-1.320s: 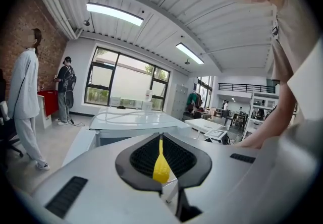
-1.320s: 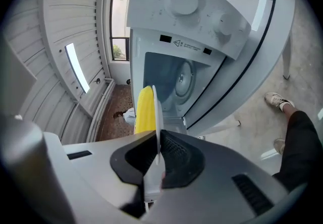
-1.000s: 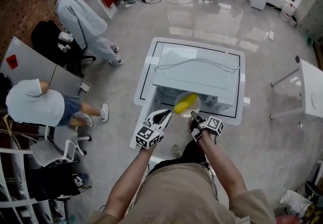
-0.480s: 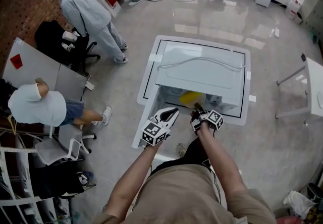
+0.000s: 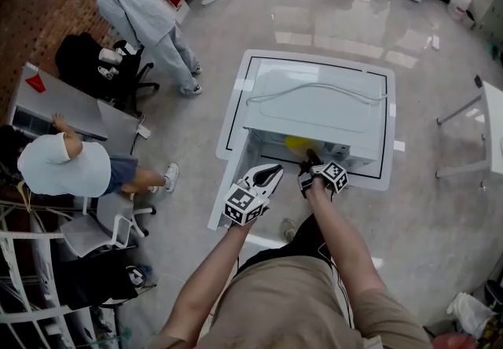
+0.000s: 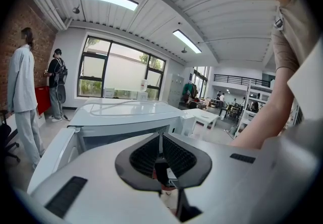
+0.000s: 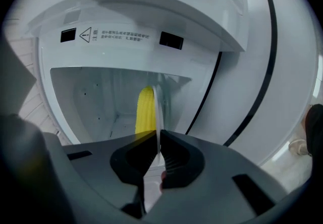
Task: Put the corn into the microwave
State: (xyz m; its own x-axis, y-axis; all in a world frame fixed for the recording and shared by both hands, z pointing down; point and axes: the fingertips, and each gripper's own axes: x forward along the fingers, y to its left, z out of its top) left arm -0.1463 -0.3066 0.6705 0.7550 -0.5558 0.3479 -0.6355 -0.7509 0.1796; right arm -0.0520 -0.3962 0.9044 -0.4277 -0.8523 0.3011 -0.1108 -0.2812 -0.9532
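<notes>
The microwave (image 5: 314, 104) stands on a white surface (image 5: 236, 115) with a black line near its border. Its door (image 5: 230, 186) is open at the microwave's left front side. The right gripper (image 5: 311, 160) is at the mouth of the microwave. In the right gripper view its fingers (image 7: 174, 155) are closed on the edge of a thin white plate (image 7: 155, 112), which is seen from the side. The yellow corn (image 7: 145, 112) lies against this plate, inside the opening of the microwave, and in the head view it shows just under the front edge of the microwave's top.

The left gripper (image 5: 267, 176) is in front of the microwave, beside the open door. Its fingers (image 6: 174, 155) are pressed together and there is nothing between them.

To the left of the microwave, well apart, one person stands (image 5: 145, 17) and another person sits (image 5: 59, 170).
</notes>
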